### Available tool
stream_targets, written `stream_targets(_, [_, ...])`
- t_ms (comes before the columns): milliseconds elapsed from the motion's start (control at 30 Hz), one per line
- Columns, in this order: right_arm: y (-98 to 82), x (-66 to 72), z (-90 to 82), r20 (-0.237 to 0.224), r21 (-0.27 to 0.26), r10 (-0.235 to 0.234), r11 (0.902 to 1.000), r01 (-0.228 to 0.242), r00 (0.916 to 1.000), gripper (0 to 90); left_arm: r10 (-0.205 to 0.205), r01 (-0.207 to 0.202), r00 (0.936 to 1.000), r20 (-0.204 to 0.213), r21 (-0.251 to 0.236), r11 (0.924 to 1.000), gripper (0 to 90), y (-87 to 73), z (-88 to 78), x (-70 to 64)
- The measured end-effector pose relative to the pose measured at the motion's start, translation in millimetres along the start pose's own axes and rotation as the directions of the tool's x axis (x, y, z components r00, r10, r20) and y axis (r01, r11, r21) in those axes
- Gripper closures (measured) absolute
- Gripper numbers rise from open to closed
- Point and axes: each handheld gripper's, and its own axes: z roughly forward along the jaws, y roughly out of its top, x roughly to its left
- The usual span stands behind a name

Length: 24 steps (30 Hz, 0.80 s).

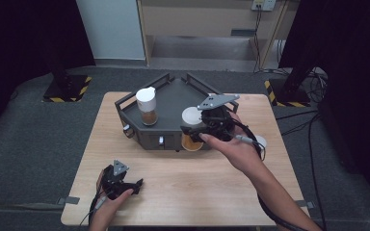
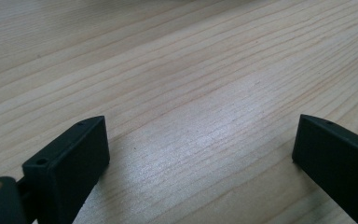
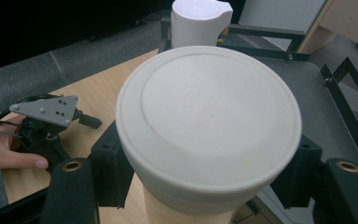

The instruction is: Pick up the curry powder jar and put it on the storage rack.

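Right gripper (image 1: 196, 131) is clamped on a jar (image 3: 208, 121) with a wide white lid — the pads sit on either side just under the lid's rim, as the right gripper view shows. In the high view the jar hangs at the front edge of the dark tray (image 1: 173, 96), at its right-hand front corner, its amber lower half showing against the tray's front wall; whether its base rests on anything I cannot tell.

Handling, by judgement: a small rigid jar, plastic or glass, partly filled with something brown, so light to moderate in weight. The wall looks smooth, hence slippery; the lid's overhang gives a lip that should stop it sliding down through the pads. Best hold is where it is now — high, under the lid, jar upright.

A second jar (image 1: 147, 107), white-capped with brown contents, stands upright at the tray's left side.

Left gripper (image 1: 134, 185) rests on the tabletop (image 1: 183, 187) near the front left corner, jaws spread wide with nothing between them — bare wood in the left gripper view.
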Motion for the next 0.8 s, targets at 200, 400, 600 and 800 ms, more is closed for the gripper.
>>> stream_targets(200, [7.5, 1.4, 1.5, 0.007, -0.004, -0.009, 0.9999, 0.009, 0.9999, 34.1, 0.000, 0.000, 1.0000, 0.000, 0.000, 1.0000, 2.3, 0.0, 0.0, 0.0])
stream_targets(400, [16.2, 0.4, 1.8, 0.015, -0.011, -0.010, 0.9999, 0.010, 0.9998, 34.1, 0.000, 0.000, 1.0000, -0.001, 0.000, 1.0000, 2.3, 0.0, 0.0, -0.2])
stream_targets(600, [24.3, -1.5, 4.0, 0.026, -0.013, -0.007, 0.9999, 0.007, 0.9996, 34.1, 0.000, 0.000, 1.0000, 0.000, 0.000, 1.0000, 2.3, 0.1, 0.0, -0.1])
stream_targets(800, [31.0, -4.7, 8.3, 0.038, -0.008, -0.007, 0.9999, 0.007, 0.9993, 34.1, 0.000, 0.000, 1.0000, -0.001, 0.000, 1.0000, 2.3, 0.0, 0.0, -0.2])
